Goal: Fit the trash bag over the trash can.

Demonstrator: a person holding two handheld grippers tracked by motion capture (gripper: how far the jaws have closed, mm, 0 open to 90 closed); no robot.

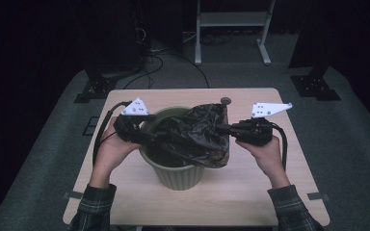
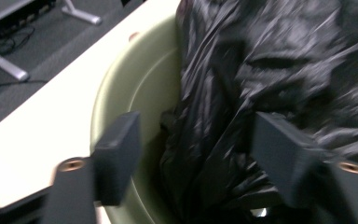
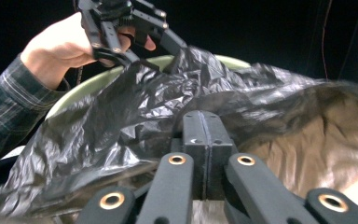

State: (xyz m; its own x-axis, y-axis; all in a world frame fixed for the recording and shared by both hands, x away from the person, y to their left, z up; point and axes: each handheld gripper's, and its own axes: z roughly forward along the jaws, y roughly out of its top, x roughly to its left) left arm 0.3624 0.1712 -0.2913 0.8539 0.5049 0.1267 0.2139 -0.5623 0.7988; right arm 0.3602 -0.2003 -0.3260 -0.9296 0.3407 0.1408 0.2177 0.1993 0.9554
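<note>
A green ribbed bin (image 1: 178,175) stands in the middle of the pale wooden table (image 1: 255,197). A crumpled black plastic bag (image 1: 197,132) lies over the bin's mouth, bunched toward its right side. My left gripper (image 1: 156,137) reaches over the bin's left rim; in the left gripper view it (image 2: 198,158) is open, with a fold of the bag (image 2: 270,60) between its jaws and the bin wall (image 2: 135,84) on the left. My right gripper (image 1: 223,129) is at the bin's right side, and in its own view it (image 3: 207,135) is shut on the bag (image 3: 121,116).
A small grey disc (image 1: 226,100) lies at the table's far edge. Beyond the table, on grey carpet, stand a white frame (image 1: 231,29) and black stand bases (image 1: 94,89) (image 1: 315,84), with cables. Bare tabletop surrounds the bin.
</note>
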